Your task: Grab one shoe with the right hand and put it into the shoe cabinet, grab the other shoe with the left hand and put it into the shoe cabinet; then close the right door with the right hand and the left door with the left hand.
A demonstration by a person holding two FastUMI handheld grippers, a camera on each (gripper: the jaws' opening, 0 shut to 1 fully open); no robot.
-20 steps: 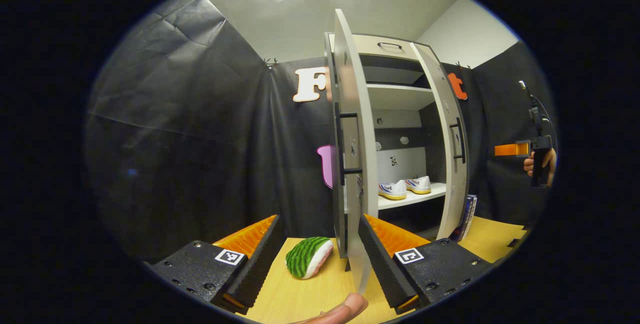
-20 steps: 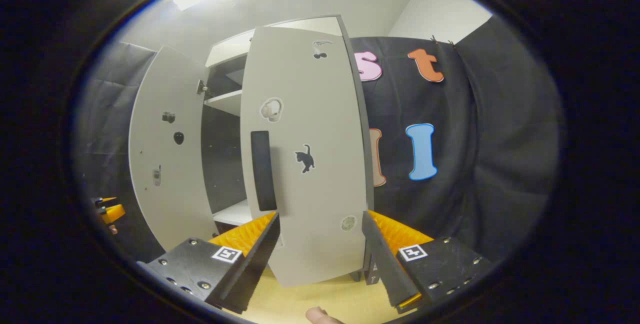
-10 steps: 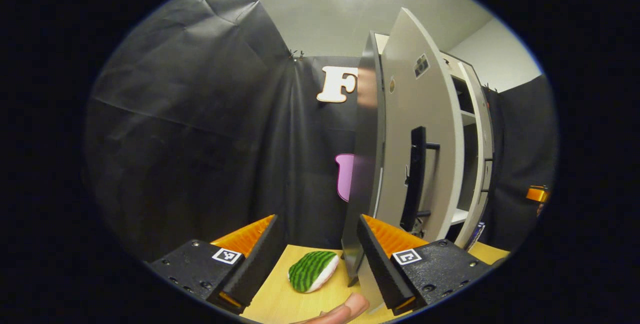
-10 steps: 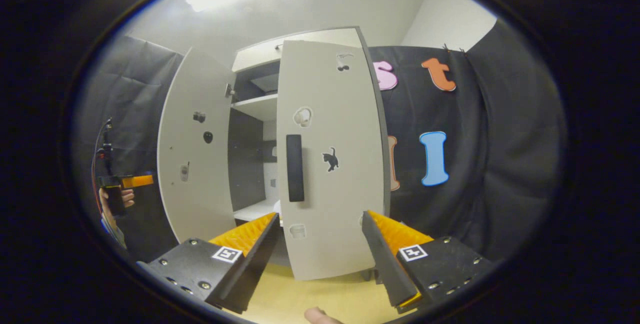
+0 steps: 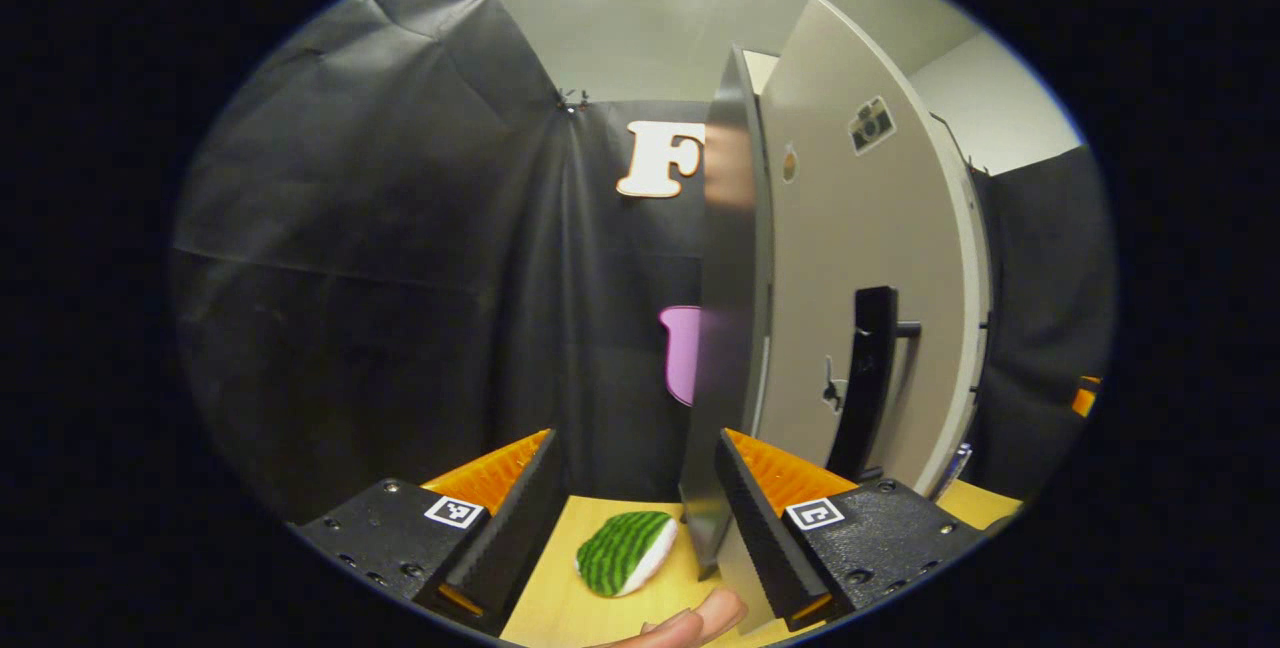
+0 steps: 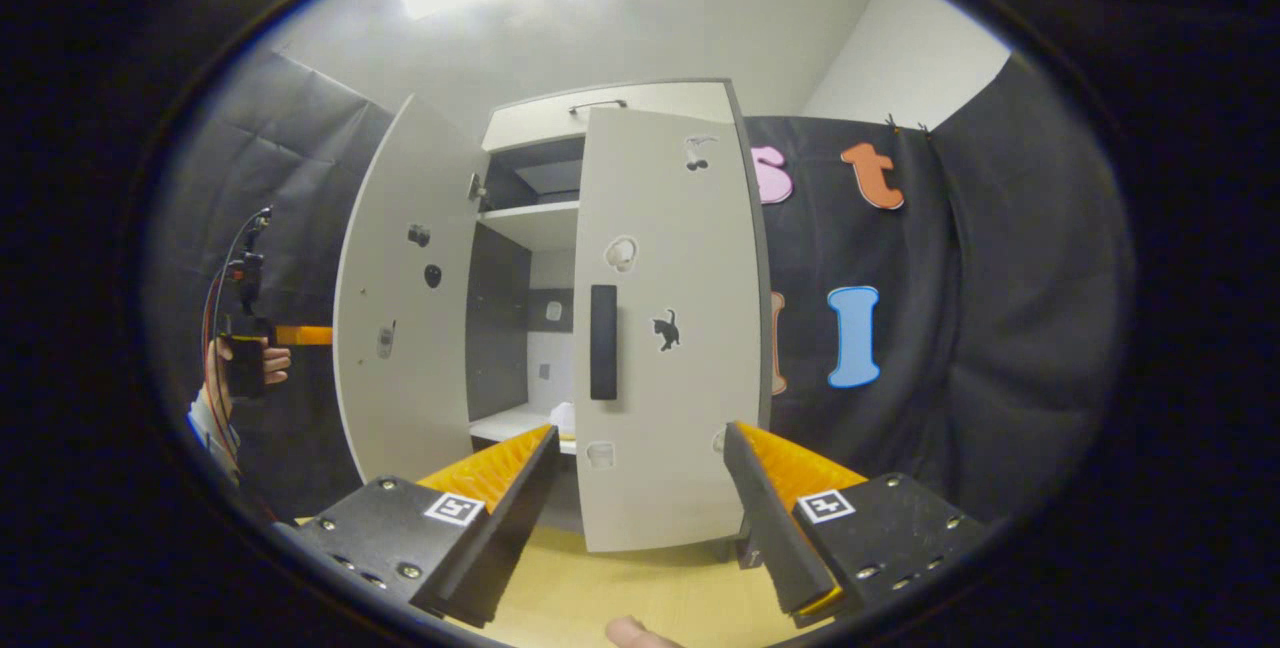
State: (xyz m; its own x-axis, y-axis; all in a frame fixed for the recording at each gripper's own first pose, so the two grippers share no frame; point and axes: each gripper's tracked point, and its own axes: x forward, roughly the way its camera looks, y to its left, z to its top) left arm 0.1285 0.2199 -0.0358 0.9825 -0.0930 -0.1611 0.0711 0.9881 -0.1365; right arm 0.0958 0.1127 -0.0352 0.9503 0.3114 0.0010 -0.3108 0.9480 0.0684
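Your left gripper (image 5: 635,488) is spread wide with nothing between its fingers, close up against the left side of the shoe cabinet (image 6: 560,118). Its right-hand finger (image 5: 770,498) sits right at the cabinet's left wall; whether it touches, I cannot tell. The left door (image 5: 860,298) stands partly open, swung toward the cabinet front, its black handle (image 5: 868,378) facing you. Your right gripper (image 6: 640,493) is also wide open and empty, held back from the cabinet front. The right door (image 6: 670,328) is nearly flat across the cabinet front, with a gap left between the two doors. Through that gap, a pale bit of a shoe (image 6: 563,416) shows on the cabinet's lower shelf (image 6: 505,423) (too little to say more). A green striped toy (image 5: 625,553) lies on the wooden table (image 5: 560,608) just left of the cabinet.
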